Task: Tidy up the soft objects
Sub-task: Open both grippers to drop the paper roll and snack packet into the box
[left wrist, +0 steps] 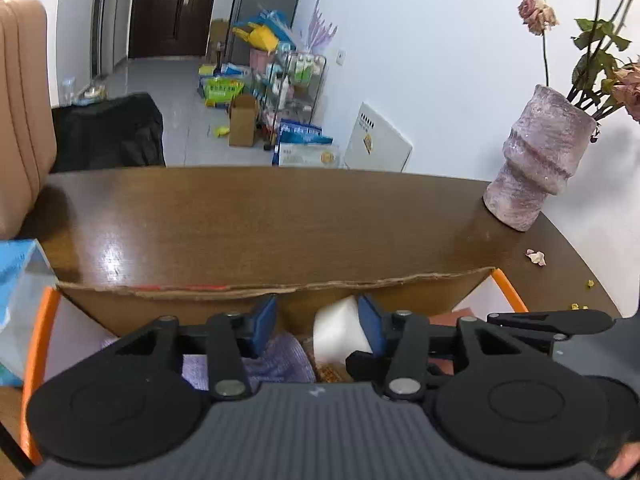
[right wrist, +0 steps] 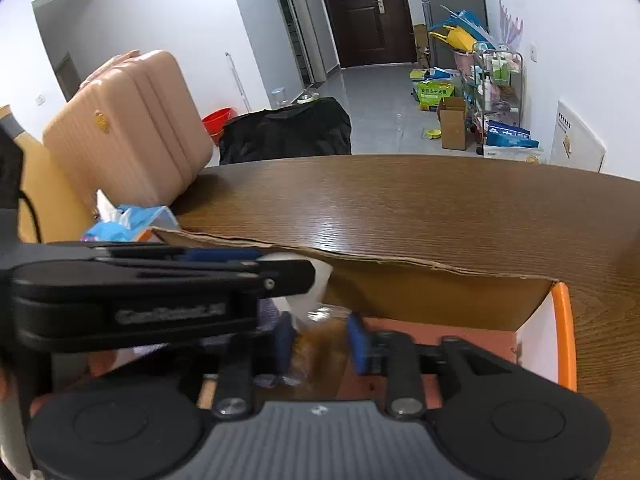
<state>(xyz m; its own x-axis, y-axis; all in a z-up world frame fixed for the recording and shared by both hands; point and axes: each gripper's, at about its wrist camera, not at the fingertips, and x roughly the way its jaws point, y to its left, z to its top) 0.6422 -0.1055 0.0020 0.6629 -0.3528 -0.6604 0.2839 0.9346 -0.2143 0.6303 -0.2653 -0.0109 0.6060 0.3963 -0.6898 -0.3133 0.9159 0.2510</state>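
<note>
**Both grippers over the open box**

The left gripper [left wrist: 317, 322] hangs above a cardboard box [left wrist: 280, 285] with orange side edges, which sits on a brown table [left wrist: 280, 216]. Its blue pads [left wrist: 264, 322] stand spread, with nothing pinched between them. Below them in the box lie a purple cloth [left wrist: 280, 360] and a white roll [left wrist: 338, 334], the roll just beside the right-hand pad (whether it touches is hard to tell).

The right gripper [right wrist: 320, 340] is over the same box [right wrist: 440, 292], close beside the left one [right wrist: 160, 288], which crosses the left of its view. Its jaws also stand apart, gripping nothing; beneath them is a blurred brownish packet [right wrist: 320, 348].

A pink vase [left wrist: 536, 160] of dried flowers stands at the table's far right corner. A blue tissue pack [right wrist: 132, 220] lies by the box's left side, and a suitcase [right wrist: 128, 128] stands off the table's left edge.
</note>
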